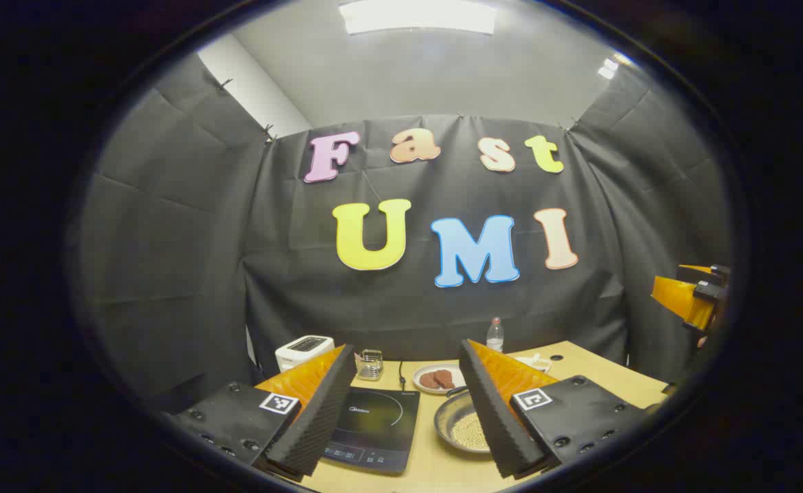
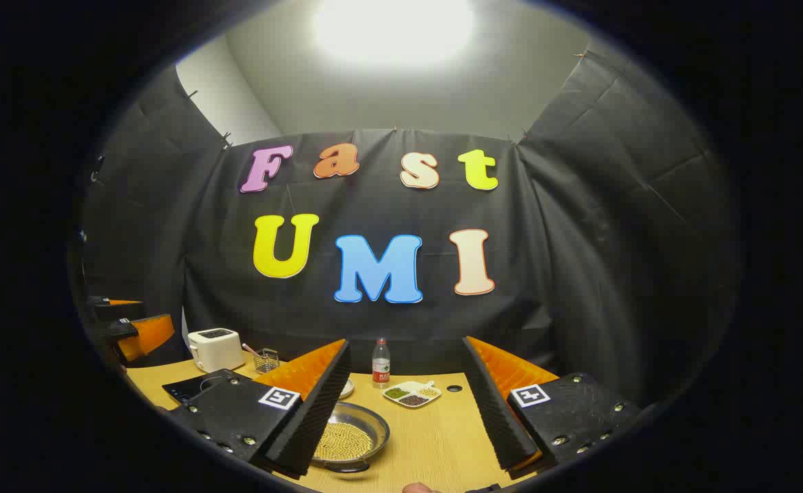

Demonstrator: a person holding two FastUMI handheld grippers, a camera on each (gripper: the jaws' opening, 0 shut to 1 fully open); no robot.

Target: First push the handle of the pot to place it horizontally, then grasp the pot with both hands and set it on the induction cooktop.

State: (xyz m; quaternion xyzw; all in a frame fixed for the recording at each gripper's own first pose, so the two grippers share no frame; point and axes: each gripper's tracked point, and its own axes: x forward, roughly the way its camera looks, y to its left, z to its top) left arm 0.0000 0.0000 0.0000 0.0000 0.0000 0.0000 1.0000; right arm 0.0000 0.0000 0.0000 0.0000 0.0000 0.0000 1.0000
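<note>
A shallow metal pot (image 1: pixel 457 424) full of small pale beads sits on the wooden table, right of the black induction cooktop (image 1: pixel 374 428). Its dark handle (image 1: pixel 457 392) points away toward the back. My left gripper (image 1: pixel 401 421) is open, held above the table with the cooktop between its fingers. In the right gripper view the pot (image 2: pixel 350 437) lies low and left, partly behind that gripper's left finger. My right gripper (image 2: pixel 404 418) is open above bare table, with nothing between its fingers. The cooktop (image 2: pixel 185 387) lies further left. The other gripper (image 2: pixel 134 332) hangs at the left edge.
At the back stand a white toaster (image 1: pixel 303 350), a small wire basket (image 1: pixel 370 364), a plate (image 1: pixel 437 378) with brown pieces, a water bottle (image 2: pixel 380 364) and a divided dish (image 2: pixel 411 394) of beans. The right gripper (image 1: pixel 689 296) shows at the right edge.
</note>
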